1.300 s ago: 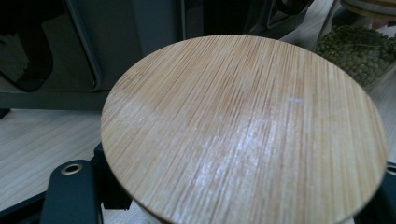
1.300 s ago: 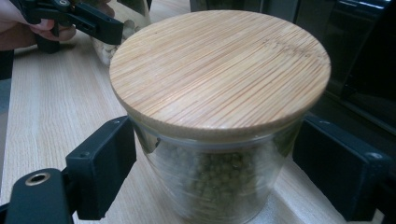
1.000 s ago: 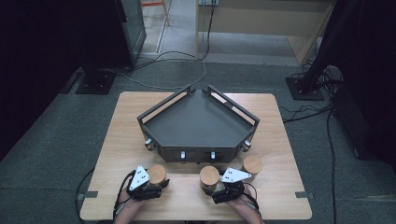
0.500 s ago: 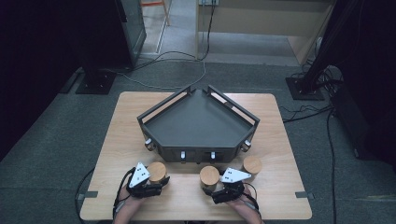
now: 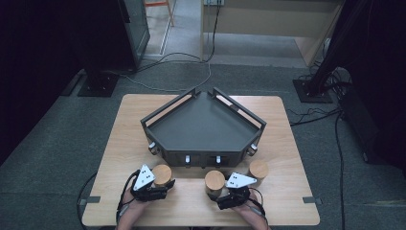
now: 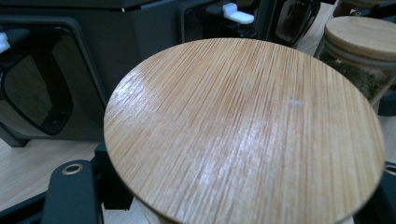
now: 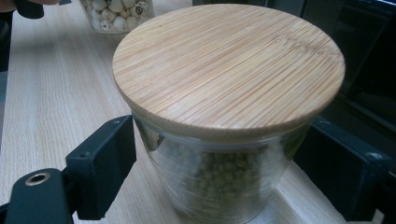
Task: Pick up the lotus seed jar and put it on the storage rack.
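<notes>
A: Two round glass jars with flat bamboo lids stand upright on the pale wooden table [image 5: 287, 143], long axes vertical, lids facing up. The left jar [image 5: 162, 175] sits between the jaws of the left gripper [image 5: 160, 184], toward 7 o'clock on the tabletop.

B: And the right one?

A: The green-filled jar [image 7: 224, 186] is bracketed by the right gripper [image 5: 218, 194], near 6 o'clock. Both jaws flank the glass wall; whether they press it cannot be told. The same holds on the left, where the lid [image 6: 243, 130] hides the contact.

B: What surrounds them?

A: A third bamboo-lidded jar [image 5: 259, 170] stands at 3 o'clock from the right gripper, just beside it. The dark grey five-sided metal tray [image 5: 158, 127] lies at 12 o'clock, behind all three jars.
</notes>
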